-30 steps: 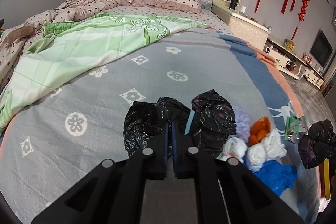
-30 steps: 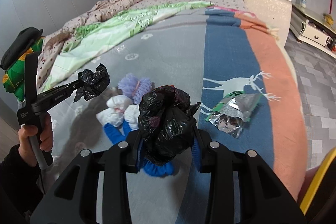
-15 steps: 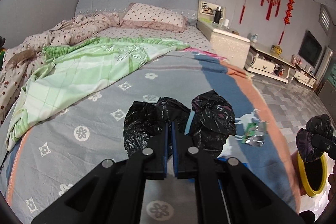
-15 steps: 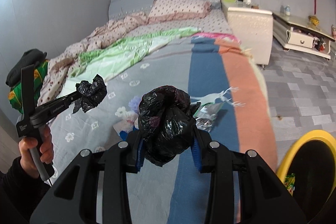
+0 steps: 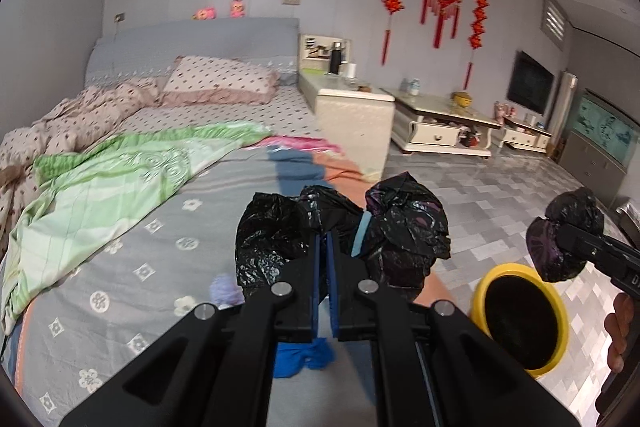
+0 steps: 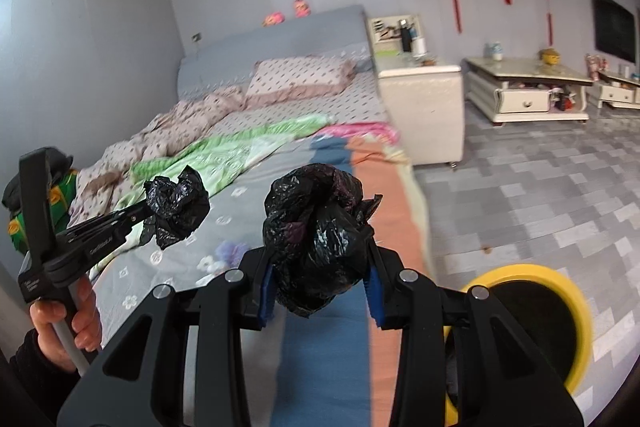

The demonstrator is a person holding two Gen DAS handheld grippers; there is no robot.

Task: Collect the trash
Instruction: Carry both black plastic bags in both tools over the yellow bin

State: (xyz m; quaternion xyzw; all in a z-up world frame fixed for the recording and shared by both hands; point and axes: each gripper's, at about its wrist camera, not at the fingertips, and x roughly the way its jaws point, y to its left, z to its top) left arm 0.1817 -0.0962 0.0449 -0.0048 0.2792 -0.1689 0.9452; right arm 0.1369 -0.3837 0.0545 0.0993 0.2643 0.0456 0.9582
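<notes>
While both grippers hang clear above the foot of the bed, each has a load: the left gripper (image 5: 324, 247) has its blue pads pinched all but together on a thin fold of the left black bag (image 5: 344, 231), whose crumpled bulk bulges out to either side of the fingers; the right gripper (image 6: 320, 279) stands partly open, its pads pressed against the flanks of the right black bag (image 6: 320, 235), a fat wad that fills the gap; a hand (image 6: 68, 323) grips the left tool's handle at the lower left of the right wrist view. Beyond the tips lies the grey flowered bedspread (image 5: 132, 267), and past its orange edge, on the tiled floor, stands the yellow bin (image 5: 520, 315), its dark mouth open just beside the bed and below the right-hand load. As to progress, I judge the job well begun but not done; two bags are lifted yet neither is dropped in; left on the cover, as far as shows, are one blue wad (image 5: 304, 359) under the left fingers and one pale lilac wad (image 5: 224, 289) beside it; more may be hidden behind the tools. Counted: two grippers, two black bags, one bin, two scraps in sight.
</notes>
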